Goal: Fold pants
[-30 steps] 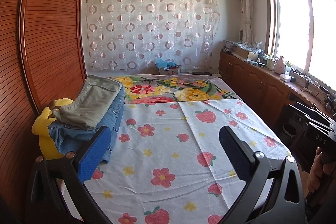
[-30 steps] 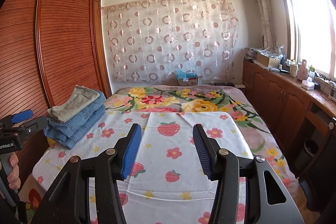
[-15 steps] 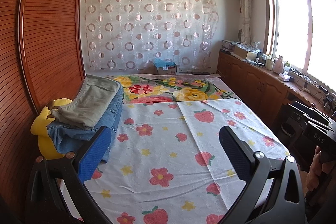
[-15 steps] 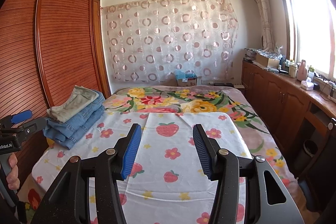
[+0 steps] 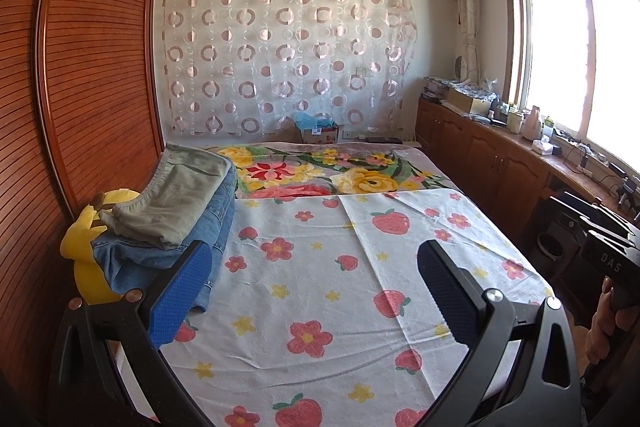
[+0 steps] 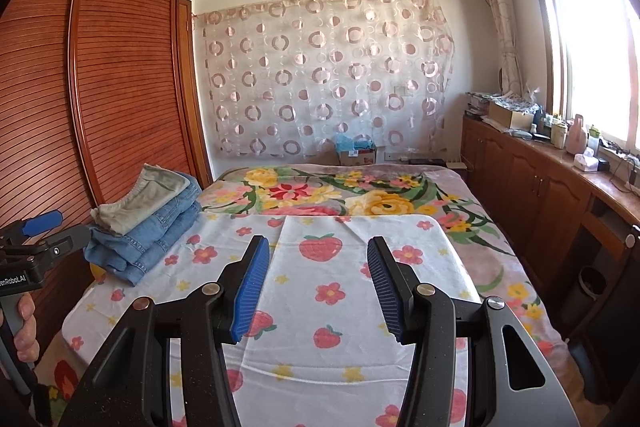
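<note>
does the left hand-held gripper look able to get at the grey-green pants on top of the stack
Probably yes. The left hand-held gripper is open and empty, and the grey-green pants lie uncovered atop the folded jeans just ahead on its left.

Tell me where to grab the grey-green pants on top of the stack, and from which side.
Grip the grey-green pants at the near folded edge, where it overhangs the jeans, coming from the open bed side on the right. The wardrobe blocks the far side. The left gripper, open and empty, sits closest.
</note>
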Action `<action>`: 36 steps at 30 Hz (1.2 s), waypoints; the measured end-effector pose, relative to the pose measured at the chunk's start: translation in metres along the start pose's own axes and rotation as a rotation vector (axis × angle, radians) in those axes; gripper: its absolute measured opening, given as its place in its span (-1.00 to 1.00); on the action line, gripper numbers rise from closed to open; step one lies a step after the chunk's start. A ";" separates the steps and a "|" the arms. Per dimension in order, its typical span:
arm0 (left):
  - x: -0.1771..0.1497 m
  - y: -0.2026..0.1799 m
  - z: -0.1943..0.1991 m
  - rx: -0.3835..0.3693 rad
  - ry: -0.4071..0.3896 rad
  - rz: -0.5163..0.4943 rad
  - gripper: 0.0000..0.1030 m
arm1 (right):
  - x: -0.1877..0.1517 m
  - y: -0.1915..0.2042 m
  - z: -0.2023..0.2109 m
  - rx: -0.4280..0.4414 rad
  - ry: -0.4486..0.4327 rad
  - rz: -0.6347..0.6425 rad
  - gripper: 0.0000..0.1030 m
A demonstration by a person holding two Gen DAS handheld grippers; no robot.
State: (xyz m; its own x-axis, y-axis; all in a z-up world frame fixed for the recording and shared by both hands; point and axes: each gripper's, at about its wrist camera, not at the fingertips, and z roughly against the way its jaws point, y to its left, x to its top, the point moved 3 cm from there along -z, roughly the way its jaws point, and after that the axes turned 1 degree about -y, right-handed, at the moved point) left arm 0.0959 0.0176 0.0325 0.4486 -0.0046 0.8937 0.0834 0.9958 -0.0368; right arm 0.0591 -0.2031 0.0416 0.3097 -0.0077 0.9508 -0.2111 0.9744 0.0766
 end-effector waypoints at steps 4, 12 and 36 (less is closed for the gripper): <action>0.000 -0.001 0.001 0.000 -0.001 -0.001 1.00 | 0.000 0.000 0.000 0.000 0.000 0.000 0.03; 0.001 0.000 0.002 0.003 -0.005 -0.001 1.00 | 0.000 0.000 0.001 0.000 -0.004 0.001 0.03; 0.000 0.000 0.001 0.002 -0.006 -0.002 1.00 | -0.003 0.002 0.001 0.001 -0.010 -0.005 0.03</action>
State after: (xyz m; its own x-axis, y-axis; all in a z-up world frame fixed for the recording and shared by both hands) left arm 0.0948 0.0174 0.0331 0.4434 -0.0056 0.8963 0.0824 0.9960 -0.0346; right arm 0.0566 -0.2016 0.0396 0.3010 -0.0146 0.9535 -0.2102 0.9743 0.0813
